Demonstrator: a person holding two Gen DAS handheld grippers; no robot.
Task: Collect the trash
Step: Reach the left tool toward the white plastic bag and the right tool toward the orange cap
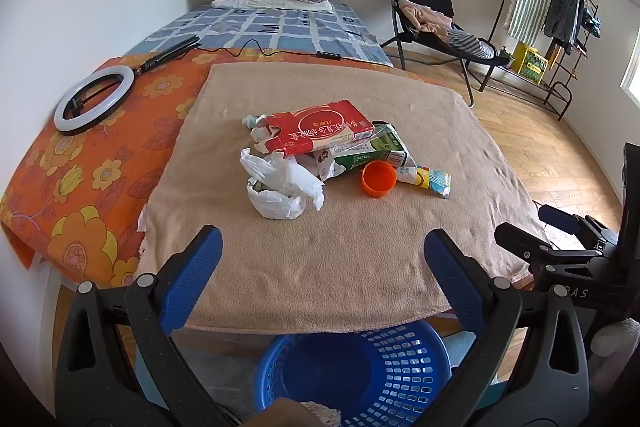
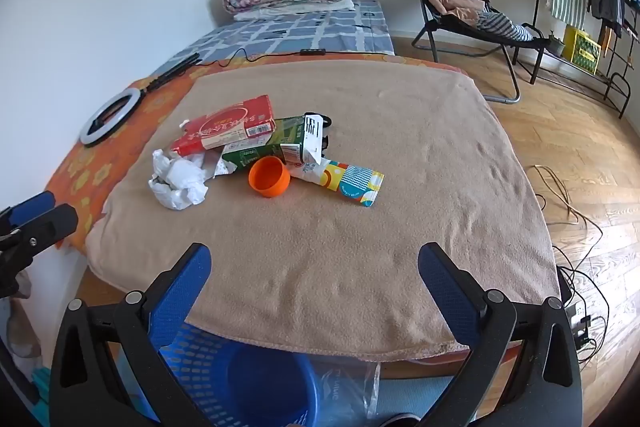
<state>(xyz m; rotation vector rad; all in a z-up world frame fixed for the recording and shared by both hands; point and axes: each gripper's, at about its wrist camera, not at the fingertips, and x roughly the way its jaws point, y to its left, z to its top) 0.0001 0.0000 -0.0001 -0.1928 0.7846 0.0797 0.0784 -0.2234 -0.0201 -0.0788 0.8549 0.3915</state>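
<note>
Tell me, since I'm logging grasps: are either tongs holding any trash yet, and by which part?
Nothing is held. The left tongs and right tongs both stand open and empty.

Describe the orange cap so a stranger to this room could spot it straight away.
Find the tan blanket spread over the table, then the heap of trash near its middle. At the heap's near edge, in front of the green carton and beside the patterned wrapper, lies the orange cap. It is the only round, plain orange piece, on its side, its hollow showing.
</note>
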